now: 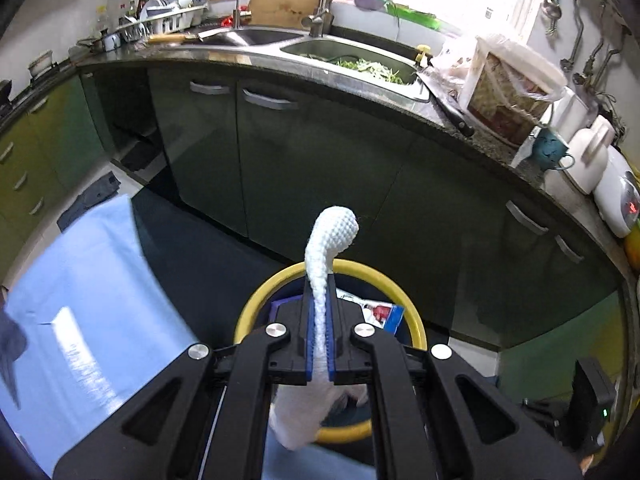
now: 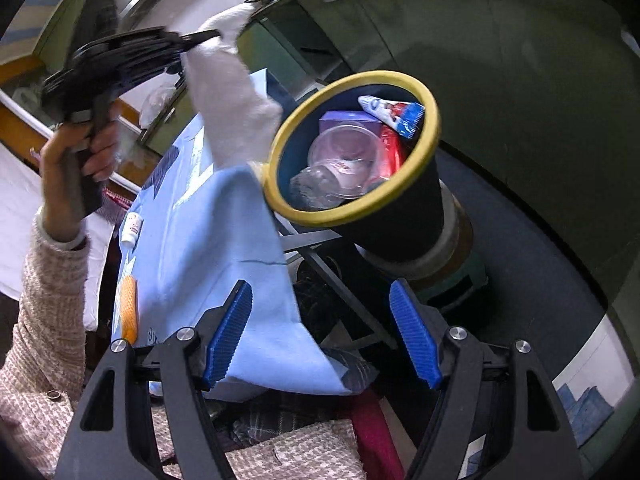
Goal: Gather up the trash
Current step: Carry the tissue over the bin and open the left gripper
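Left gripper (image 1: 319, 344) clenched on a white paper towel (image 1: 329, 240); the towel is pinched between the blue pads (image 1: 306, 340), one end sticking up past the fingertips, the other hanging below the jaws. In the left wrist view the gripper sits above the near rim of a dark trash bin (image 1: 404, 300) with a yellow rim. In the right wrist view the same left gripper (image 2: 200, 38) is raised high, held by a hand (image 2: 76, 148) in a knit sleeve, the towel (image 2: 232, 100) dangling just left of the bin (image 2: 400, 216), not yet inside it.

Right gripper (image 2: 320, 336) released, jaws wide apart, nothing between them; it points toward the bin from below.

Bin contents: clear plastic cup (image 2: 344, 160), purple box (image 2: 348, 118), red-white-blue wrapper (image 2: 396, 114).

Bench covered in a light blue cloth (image 2: 208, 248), just beside the bin. On it: a small white bottle (image 2: 132, 230) and an orange mesh item (image 2: 129, 308), well apart from the bin.

Background: kitchen counter with sink (image 1: 360, 60), dark green cabinets (image 1: 304, 152).
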The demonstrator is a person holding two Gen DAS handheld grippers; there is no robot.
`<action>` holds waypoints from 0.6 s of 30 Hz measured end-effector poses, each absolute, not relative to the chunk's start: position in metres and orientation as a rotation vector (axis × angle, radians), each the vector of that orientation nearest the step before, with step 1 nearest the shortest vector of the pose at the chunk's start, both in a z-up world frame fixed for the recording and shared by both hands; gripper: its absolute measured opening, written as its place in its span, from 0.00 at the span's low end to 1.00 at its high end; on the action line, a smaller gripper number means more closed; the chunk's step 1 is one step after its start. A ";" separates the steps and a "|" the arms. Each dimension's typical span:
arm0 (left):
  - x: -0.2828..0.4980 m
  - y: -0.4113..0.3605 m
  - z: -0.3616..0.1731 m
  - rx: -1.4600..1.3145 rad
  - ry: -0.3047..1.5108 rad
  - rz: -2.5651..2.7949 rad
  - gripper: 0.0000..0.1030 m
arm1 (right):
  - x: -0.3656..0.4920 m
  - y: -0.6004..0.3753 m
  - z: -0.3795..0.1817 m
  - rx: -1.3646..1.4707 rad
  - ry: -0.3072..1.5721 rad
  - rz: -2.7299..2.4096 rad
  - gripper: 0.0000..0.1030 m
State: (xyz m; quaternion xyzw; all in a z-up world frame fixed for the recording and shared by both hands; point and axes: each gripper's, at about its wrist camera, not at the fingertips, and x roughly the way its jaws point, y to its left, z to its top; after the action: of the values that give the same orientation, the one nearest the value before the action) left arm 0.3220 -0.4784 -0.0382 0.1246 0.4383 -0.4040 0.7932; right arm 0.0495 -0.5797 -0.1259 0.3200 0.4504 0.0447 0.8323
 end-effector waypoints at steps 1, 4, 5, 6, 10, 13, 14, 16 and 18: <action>0.324 -0.486 -0.047 0.267 0.966 -0.875 0.05 | 0.049 -0.581 -0.128 0.684 0.956 0.094 0.69; 0.324 -0.503 -0.069 0.294 1.015 -0.869 0.05 | 0.046 -0.586 -0.134 0.698 0.962 0.091 0.69; 0.321 -0.508 -0.078 0.324 1.031 -0.867 0.06 | 0.047 -0.587 -0.136 0.702 0.964 0.090 0.69; 0.318 -0.515 -0.088 0.367 1.058 -0.866 0.09 | 0.047 -0.588 -0.137 0.704 0.965 0.089 0.69; 0.304 -0.521 -0.107 0.468 1.097 -0.868 0.52 | 0.047 -0.586 -0.137 0.704 0.966 0.092 0.69; 0.291 -0.517 -0.102 0.525 1.077 -0.896 0.53 | 0.048 -0.581 -0.134 0.695 0.963 0.098 0.70; 0.287 -0.513 -0.095 0.516 1.069 -0.911 0.53 | 0.048 -0.579 -0.132 0.691 0.960 0.100 0.70; 0.283 -0.499 -0.075 0.482 1.050 -0.935 0.56 | 0.049 -0.574 -0.130 0.683 0.956 0.106 0.70; 0.279 -0.474 -0.047 0.426 1.027 -0.967 0.62 | 0.051 -0.568 -0.126 0.669 0.955 0.116 0.71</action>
State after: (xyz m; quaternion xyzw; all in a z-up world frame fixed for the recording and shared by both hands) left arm 0.2790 -0.4736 -0.0473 0.1942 0.4683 -0.4409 0.7407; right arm 0.0509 -0.5681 -0.1262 0.3158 0.4508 0.0547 0.8331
